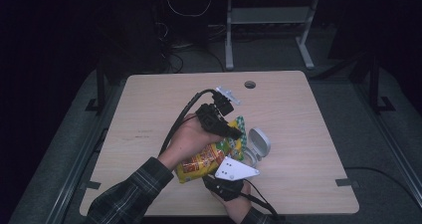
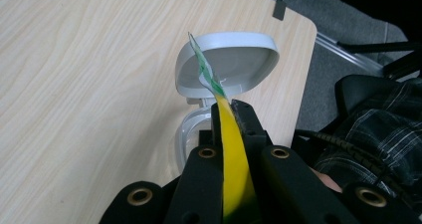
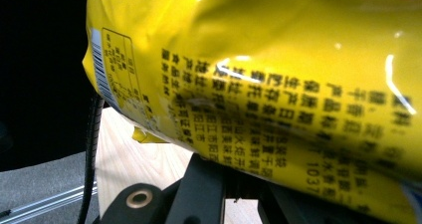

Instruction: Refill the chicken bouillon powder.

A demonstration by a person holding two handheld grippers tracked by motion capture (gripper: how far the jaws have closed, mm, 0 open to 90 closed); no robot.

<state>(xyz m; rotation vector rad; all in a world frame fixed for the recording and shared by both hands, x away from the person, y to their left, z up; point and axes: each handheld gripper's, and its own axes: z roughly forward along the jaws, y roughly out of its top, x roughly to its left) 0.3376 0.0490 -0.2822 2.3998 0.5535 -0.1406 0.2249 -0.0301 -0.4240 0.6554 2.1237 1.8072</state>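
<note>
A yellow snack bag (image 1: 201,162) with red and green print hangs over the wooden table (image 1: 298,114), held between both grippers. My left gripper (image 1: 238,133) comes from above and is shut on the bag's green top edge; in the left gripper view the thin yellow film (image 2: 233,154) runs between its closed jaws (image 2: 230,109). My right gripper (image 1: 220,178), under its grey plate (image 1: 237,170), holds the bag's lower end. In the right gripper view the bag's printed back (image 3: 278,84) looms close, with the jaws (image 3: 241,179) closed on its bottom edge.
A clear container (image 1: 251,157) with an open grey flip lid (image 1: 260,141) stands just right of the bag, below the left gripper's jaws (image 2: 226,64). A cable hole (image 1: 250,84) sits near the table's far edge. Metal desk legs (image 1: 229,35) stand beyond.
</note>
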